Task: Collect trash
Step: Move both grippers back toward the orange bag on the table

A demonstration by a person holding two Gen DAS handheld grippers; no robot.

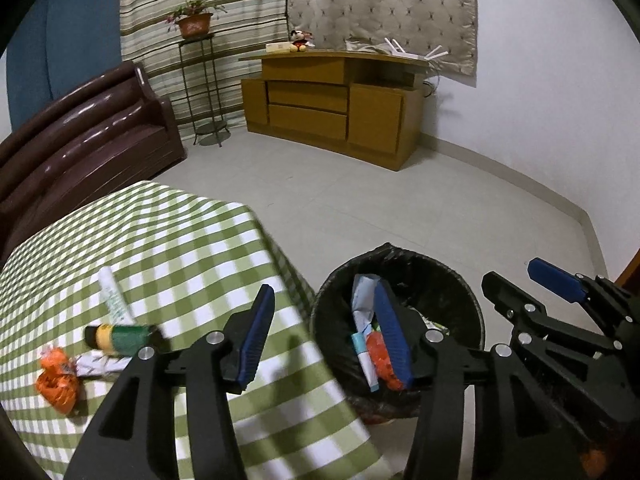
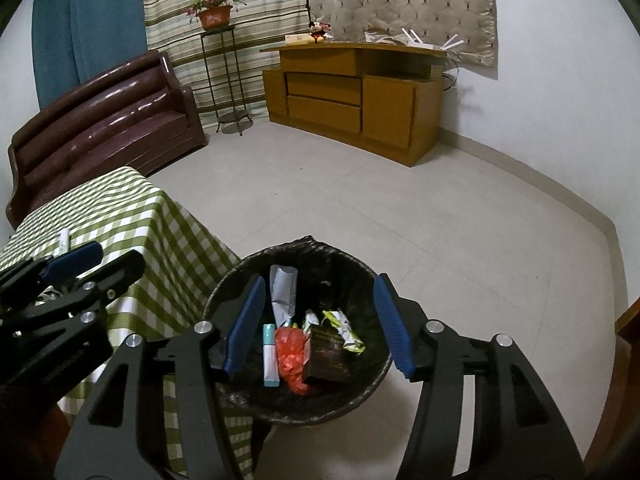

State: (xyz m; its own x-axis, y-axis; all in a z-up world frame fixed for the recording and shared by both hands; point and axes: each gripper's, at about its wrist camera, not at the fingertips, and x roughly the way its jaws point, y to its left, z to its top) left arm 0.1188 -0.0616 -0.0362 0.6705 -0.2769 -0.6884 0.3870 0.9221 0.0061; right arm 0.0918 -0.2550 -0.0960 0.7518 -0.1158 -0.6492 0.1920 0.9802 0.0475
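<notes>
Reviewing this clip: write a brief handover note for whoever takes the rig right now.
Left tool: open, empty, over the table edge beside the bin.
Right tool: open, empty, above the bin.
Done: the black-lined bin on the floor holds a blue tube, an orange bag, a dark box and wrappers.
Left on the checked table: a white tube, a small bottle, a crumpled orange wrapper, and a white wrapper.
</notes>
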